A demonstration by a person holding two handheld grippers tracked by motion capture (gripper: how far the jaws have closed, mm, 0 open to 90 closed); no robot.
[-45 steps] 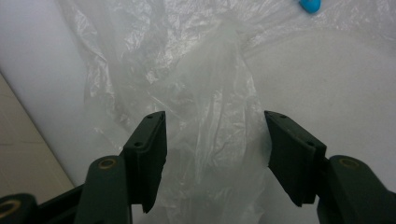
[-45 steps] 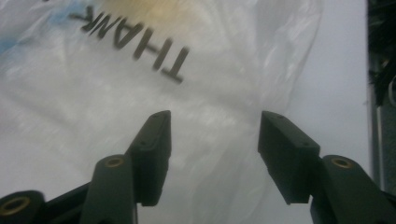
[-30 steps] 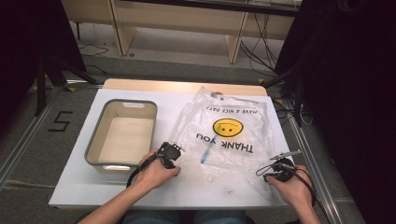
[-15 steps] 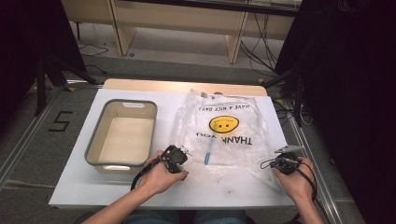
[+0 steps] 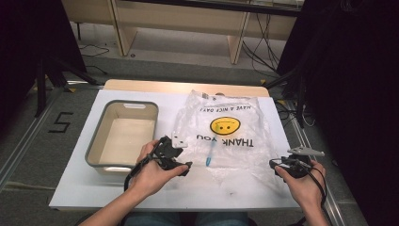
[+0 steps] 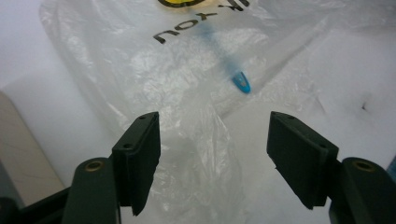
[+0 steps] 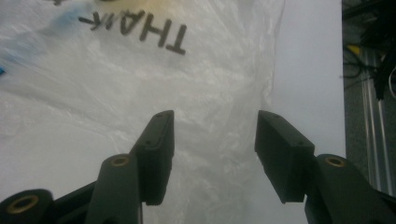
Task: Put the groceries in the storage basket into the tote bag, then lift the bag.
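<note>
Bag: a clear plastic bag (image 5: 226, 136) with a yellow smiley and "THANK YOU" print lies flat on the white table (image 5: 141, 188), just right of the grey tub (image 5: 123, 134).
Pen: a blue-tipped pen or brush (image 5: 210, 155), blurred through the film, seems to lie inside the bag near its front edge.
Left gripper: your left gripper (image 5: 181, 157) hangs over the bag's near left corner; its jaws have just been opening and stand spread, with crumpled film below them and nothing pinched.
Right gripper: your right gripper (image 5: 277, 165) sits at the bag's near right corner; its jaws have just been opening too and stand apart over the edge, gripping nothing.
</note>
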